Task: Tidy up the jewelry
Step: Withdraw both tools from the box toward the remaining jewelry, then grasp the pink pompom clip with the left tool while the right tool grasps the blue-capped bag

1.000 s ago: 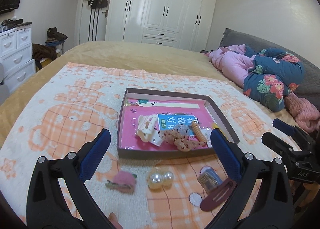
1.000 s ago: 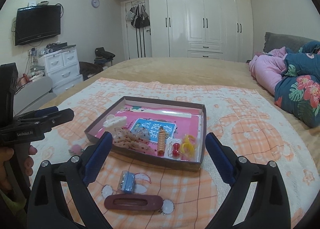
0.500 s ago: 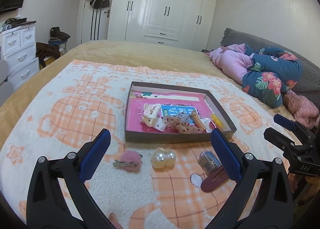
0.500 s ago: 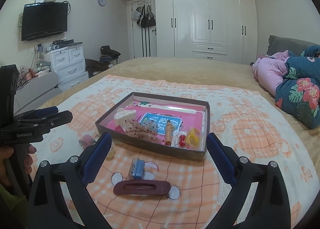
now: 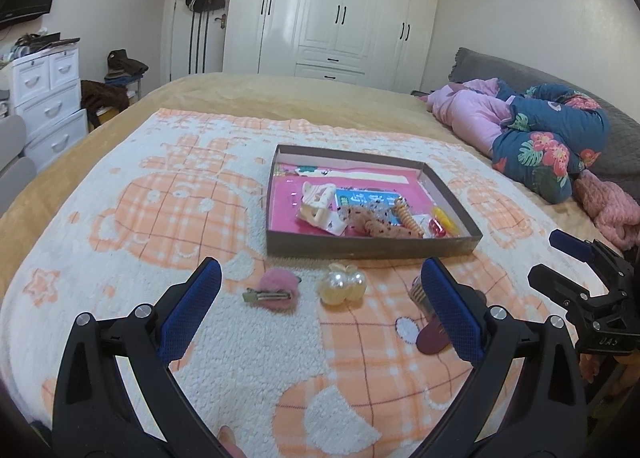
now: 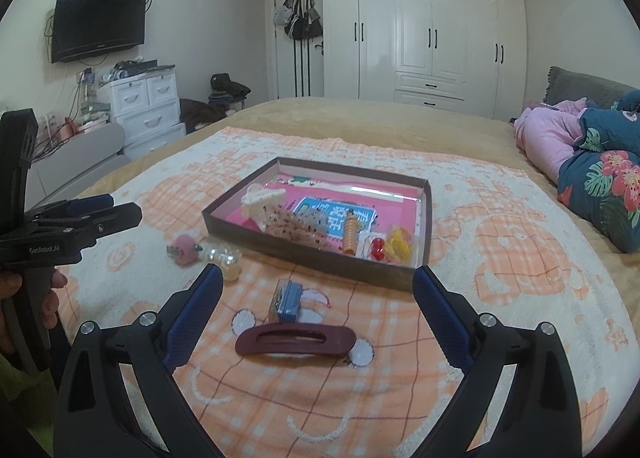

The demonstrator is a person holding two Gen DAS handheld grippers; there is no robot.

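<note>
Still loose beside the tray [image 6: 384, 278]: maroon barrette [image 6: 295, 340].

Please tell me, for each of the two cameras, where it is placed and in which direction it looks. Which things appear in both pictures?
Left wrist: sits on the left gripper, open, looking along the bed at the pink clip and pearl clip before the tray; the right gripper shows at right.
Right wrist: sits on the right gripper, open, facing the maroon barrette, blue clip and tray; the left gripper and a hand show at left.
Shared: tray, pink clip, pearl clip, barrette, wardrobe.
</note>
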